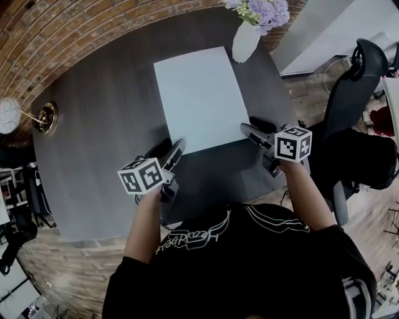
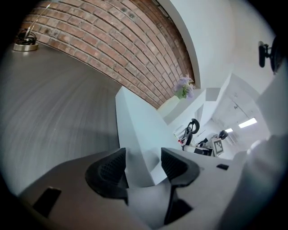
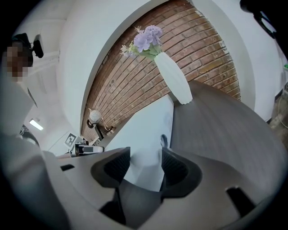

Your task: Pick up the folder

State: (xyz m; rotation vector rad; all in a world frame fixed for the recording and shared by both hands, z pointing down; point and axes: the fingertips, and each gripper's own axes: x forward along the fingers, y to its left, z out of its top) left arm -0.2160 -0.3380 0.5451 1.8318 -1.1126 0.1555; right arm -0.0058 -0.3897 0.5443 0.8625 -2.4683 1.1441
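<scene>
- Found the folder (image 1: 199, 99) lying flat in the upper middle of the head view, a pale, smooth, plain rectangle with one short edge toward the person.
- Saw the left gripper (image 1: 169, 153) at the folder's near left corner and the right gripper (image 1: 255, 129) at its near right corner, both slanting down toward the sheet.
- Read the left gripper's jaws as standing apart in the left gripper view, with the folder's corner between the ribbed dark pads (image 2: 110, 168) and neither pad pressing on it.
- Read the right gripper's jaws as likewise apart in the right gripper view, with the folder's edge running up between them and no grip taken.
- Noted the table (image 1: 93, 162) under the folder, a dark grey top with a fine streaked grain and a rounded outline.
- Placed a white, smooth, tapering vase (image 1: 245, 40) just beyond the folder's far right corner, at the top of the frame, with purple flowers (image 1: 268, 11) in it.
- Spotted a brass stand (image 1: 45, 117) with a white globe at the table's left edge, well apart from the folder.
- Made out a red brick wall (image 1: 56, 31) curving across the upper left, a black office chair (image 1: 355, 93) at the right, and a plank floor (image 1: 56, 261) at the lower left.
</scene>
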